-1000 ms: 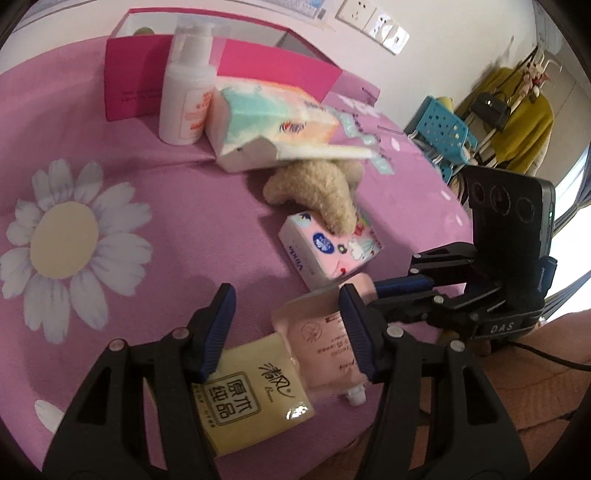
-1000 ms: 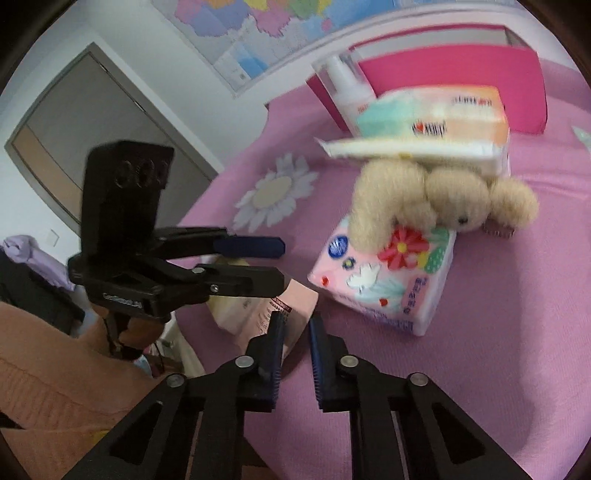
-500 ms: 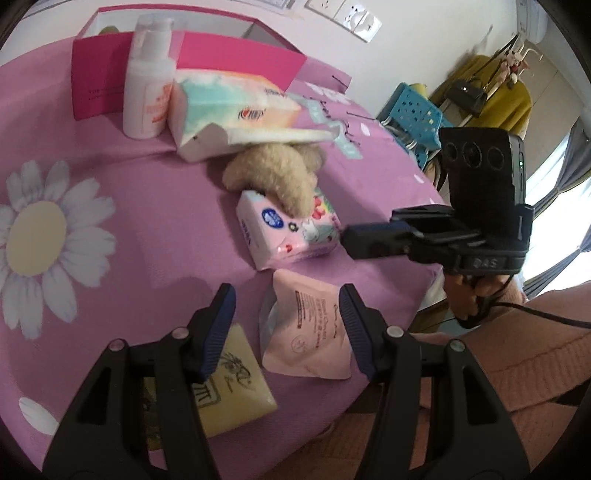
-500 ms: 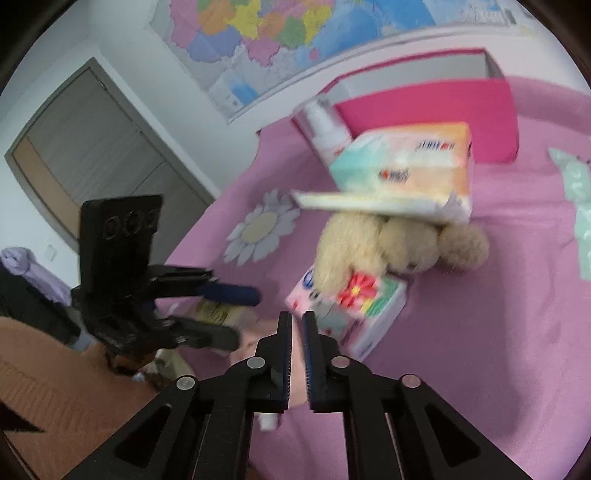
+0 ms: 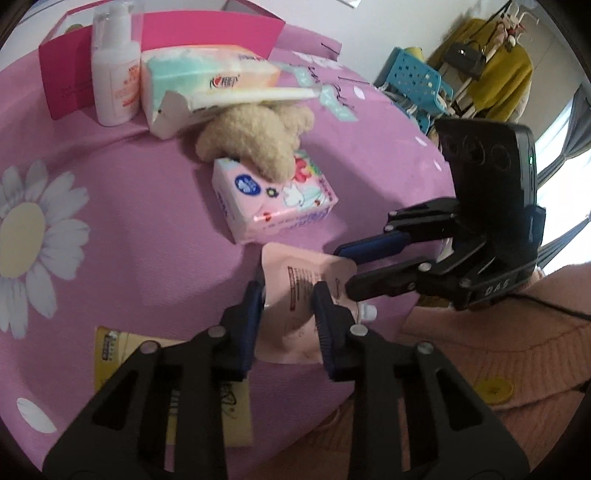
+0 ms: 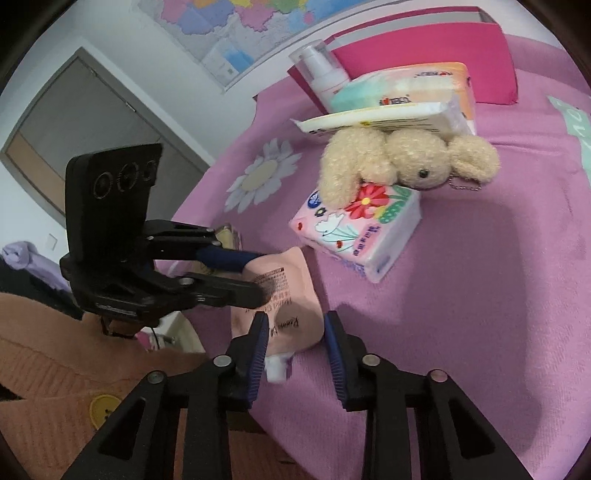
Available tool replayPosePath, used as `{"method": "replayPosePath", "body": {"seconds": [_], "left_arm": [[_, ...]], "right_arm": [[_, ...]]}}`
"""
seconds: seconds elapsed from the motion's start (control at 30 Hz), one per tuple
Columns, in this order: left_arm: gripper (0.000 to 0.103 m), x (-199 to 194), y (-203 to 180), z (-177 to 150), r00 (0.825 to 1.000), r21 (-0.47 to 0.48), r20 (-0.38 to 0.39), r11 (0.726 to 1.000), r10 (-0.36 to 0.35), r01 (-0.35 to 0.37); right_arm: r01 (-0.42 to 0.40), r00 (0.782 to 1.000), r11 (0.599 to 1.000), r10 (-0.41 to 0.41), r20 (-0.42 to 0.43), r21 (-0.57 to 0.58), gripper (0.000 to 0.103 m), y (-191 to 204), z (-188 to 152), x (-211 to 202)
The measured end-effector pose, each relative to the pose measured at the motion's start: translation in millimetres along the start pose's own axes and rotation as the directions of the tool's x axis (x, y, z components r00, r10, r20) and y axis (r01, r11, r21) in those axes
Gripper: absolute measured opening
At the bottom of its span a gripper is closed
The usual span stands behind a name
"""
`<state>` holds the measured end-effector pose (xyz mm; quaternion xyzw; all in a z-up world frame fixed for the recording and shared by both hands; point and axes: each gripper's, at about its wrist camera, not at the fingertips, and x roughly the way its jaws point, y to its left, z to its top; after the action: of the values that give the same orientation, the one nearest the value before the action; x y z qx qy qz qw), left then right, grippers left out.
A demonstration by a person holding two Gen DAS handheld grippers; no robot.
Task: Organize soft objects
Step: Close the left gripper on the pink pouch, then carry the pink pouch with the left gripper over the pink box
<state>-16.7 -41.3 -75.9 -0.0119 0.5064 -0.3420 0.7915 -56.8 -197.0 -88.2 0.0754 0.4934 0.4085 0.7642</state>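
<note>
A pink spouted pouch (image 5: 295, 273) stands up off the pink bedspread near its front edge. My left gripper (image 5: 290, 306) is closing on it, and its pads press the pouch's two sides. My right gripper (image 6: 295, 332) comes in from the right; its jaws are opening, and the pouch (image 6: 284, 295) sits loosely between them. From the right wrist, my left gripper (image 6: 260, 275) pinches the pouch's upper part. From the left wrist, my right gripper (image 5: 343, 269) straddles the pouch's corner.
A beige plush rabbit (image 5: 258, 144) drapes over a flowered tissue pack (image 5: 273, 206). Behind them are a large tissue pack (image 5: 207, 77), a lotion bottle (image 5: 114, 74) and a magenta box (image 5: 207, 33). A yellow tissue pack (image 5: 122, 347) lies under my left gripper. The person's peach sweater (image 5: 498, 350) is close.
My left gripper went from open to shut on the pink pouch. My right gripper, shut before, has spread its fingers and now sits around the pouch's lower end.
</note>
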Motion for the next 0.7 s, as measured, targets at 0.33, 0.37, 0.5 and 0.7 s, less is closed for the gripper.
{"method": "replayPosePath", "body": {"seconds": [0.33,0.37,0.5,0.7], "left_arm": [[0.019,-3,1,4,0.998,-0.047,0.040,0.997,-0.051,0.053],[0.017,-3,0,4,0.998,-0.046,0.042,0.998,-0.051,0.053],[0.017,1,-3,9,0.998,-0.045,0.037,0.998,-0.045,0.047],[0.031,-11,-2,6,0.999,-0.012,0.040,0.999,-0.032,0.033]], "right_arm": [[-0.020,0.998,0.999,0.018,0.061,0.035,0.005,-1,6,0],[-0.014,0.998,1.000,0.012,0.069,0.024,0.005,1,8,-2],[-0.004,0.996,1.000,0.004,0.093,0.001,0.004,3,17,-8],[-0.053,0.998,0.996,0.050,0.042,0.075,0.024,-13,11,-15]]}}
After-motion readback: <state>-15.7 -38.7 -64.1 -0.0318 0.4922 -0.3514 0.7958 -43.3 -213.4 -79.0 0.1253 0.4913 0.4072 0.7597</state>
